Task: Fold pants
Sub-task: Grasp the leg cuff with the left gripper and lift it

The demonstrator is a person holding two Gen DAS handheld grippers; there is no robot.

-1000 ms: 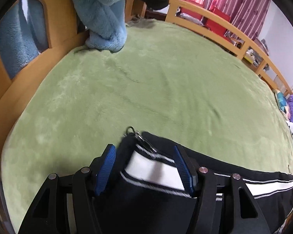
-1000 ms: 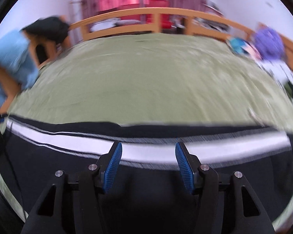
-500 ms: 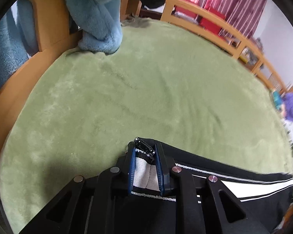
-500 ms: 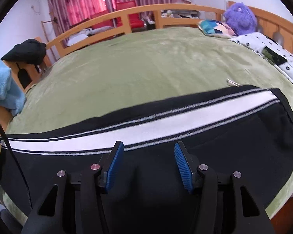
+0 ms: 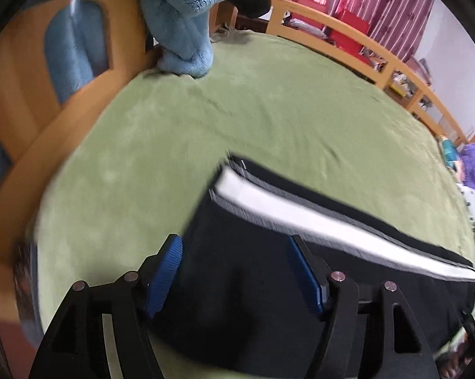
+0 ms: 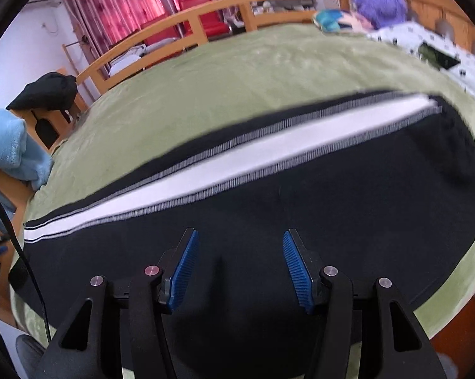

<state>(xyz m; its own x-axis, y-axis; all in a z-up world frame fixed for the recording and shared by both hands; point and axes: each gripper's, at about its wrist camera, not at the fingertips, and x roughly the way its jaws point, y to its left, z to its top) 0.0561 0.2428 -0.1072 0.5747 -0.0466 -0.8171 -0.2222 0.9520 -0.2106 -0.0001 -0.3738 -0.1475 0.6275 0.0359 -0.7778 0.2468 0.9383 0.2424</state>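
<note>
Blue-padded jaws of the left gripper (image 5: 234, 273) are opening, nothing pinched; the right gripper (image 6: 239, 268) hangs apart, empty. Below both, black pants (image 6: 300, 195) with a white stripe lie flat on the green blanket (image 5: 269, 101).

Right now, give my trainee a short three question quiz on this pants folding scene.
1. True or false: the left tool is clamped on the pants.
2. What colour is the wide stripe along the pants?
3. The pants lie on: A) a wooden floor, B) a green blanket, C) a red chair.

Key: 1 false, its jaws are opening with nothing pinched; 2 white; 3 B.
</note>
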